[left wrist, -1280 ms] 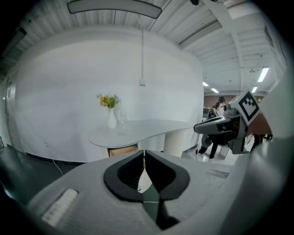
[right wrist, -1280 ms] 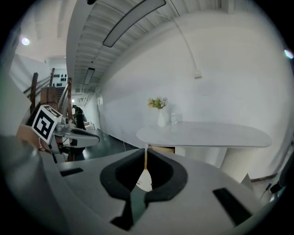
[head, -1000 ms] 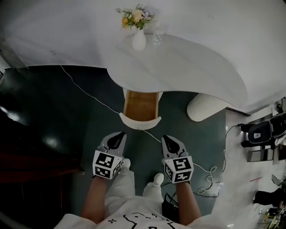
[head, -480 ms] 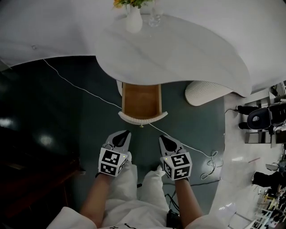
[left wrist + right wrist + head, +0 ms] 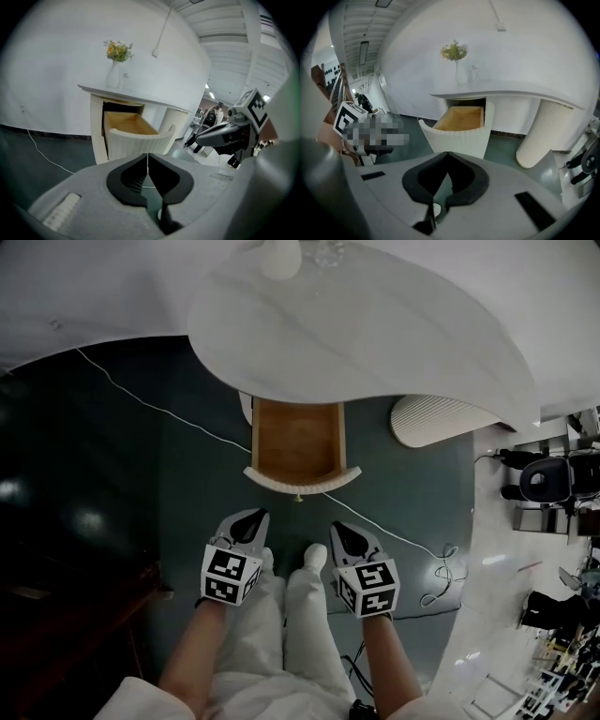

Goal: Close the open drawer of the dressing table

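Note:
The white dressing table (image 5: 375, 324) has its drawer (image 5: 298, 442) pulled out, showing a bare wooden bottom behind a curved, ribbed white front (image 5: 302, 480) with a small knob (image 5: 298, 498). My left gripper (image 5: 250, 516) and right gripper (image 5: 338, 527) hang side by side just short of that front, both shut with nothing in them. In the left gripper view the shut jaws (image 5: 148, 154) point at the drawer front (image 5: 140, 140). In the right gripper view the shut jaws (image 5: 447, 153) also face the drawer front (image 5: 457, 138).
A ribbed white pedestal (image 5: 441, 418) stands under the table's right side. A white cable (image 5: 150, 404) runs across the dark floor under the drawer to a tangle (image 5: 441, 573). A vase (image 5: 279, 257) and a glass (image 5: 328, 251) stand on the tabletop. My white-trousered legs are below the grippers.
I have stepped closer to the table, so the drawer front now lies nearer both grippers. The drawer stays open as before, and both grippers stay shut.

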